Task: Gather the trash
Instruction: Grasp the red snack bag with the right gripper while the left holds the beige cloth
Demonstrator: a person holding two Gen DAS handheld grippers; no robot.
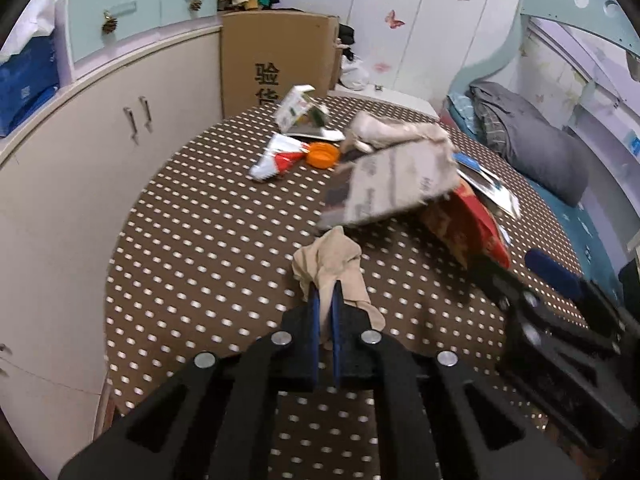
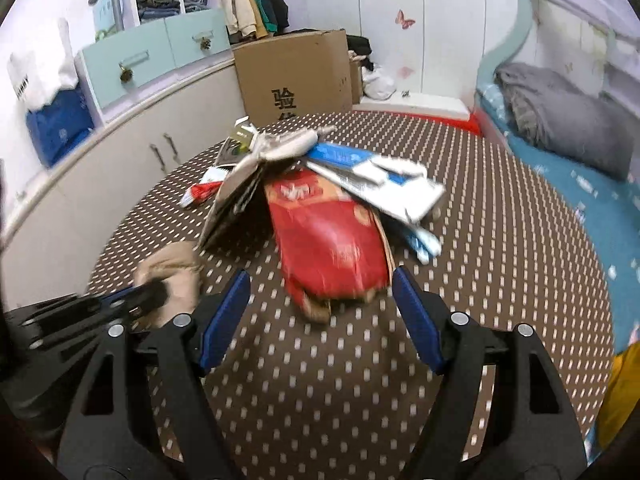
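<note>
Left gripper [image 1: 325, 296]: its two blue pads were pressed together on a crumpled beige tissue [image 1: 332, 256], the wad bunched above the fingertips with one fold trailing down the right-hand finger. A pinch at the lower edge suits so soft and light a piece, which would probably slip from a looser hold. Whether the tissue hung clear of the dotted brown tablecloth [image 1: 192, 264] or touched it could not be told.

Right gripper [image 2: 320, 300]: its fingers stood wide apart with nothing between the pads, aimed at the near end of a red packet [image 2: 332, 240] lying just beyond the tips. The spread appeared matched to the width of the packet, so this was judged an approach and not yet a grasp.

Remaining trash lay in a loose heap at mid-table. A newspaper [image 1: 392, 184] leaned over the red packet like a tent, with blue-and-white printed sheets [image 2: 376, 176] fanned across the top. Farther off lay an orange lid [image 1: 322, 154], a red-and-white wrapper [image 1: 276, 160] and a small white carton [image 1: 298, 108].

Hidden or unclear: motion blur smeared the newspaper print and the markings on the packet. What lay under the newspaper was covered, as was the brown piece under the packet's near end. No bin or bag for the trash appeared in either view. The cardboard box [image 2: 292, 76] behind the table was cut off by the table edge.
</note>
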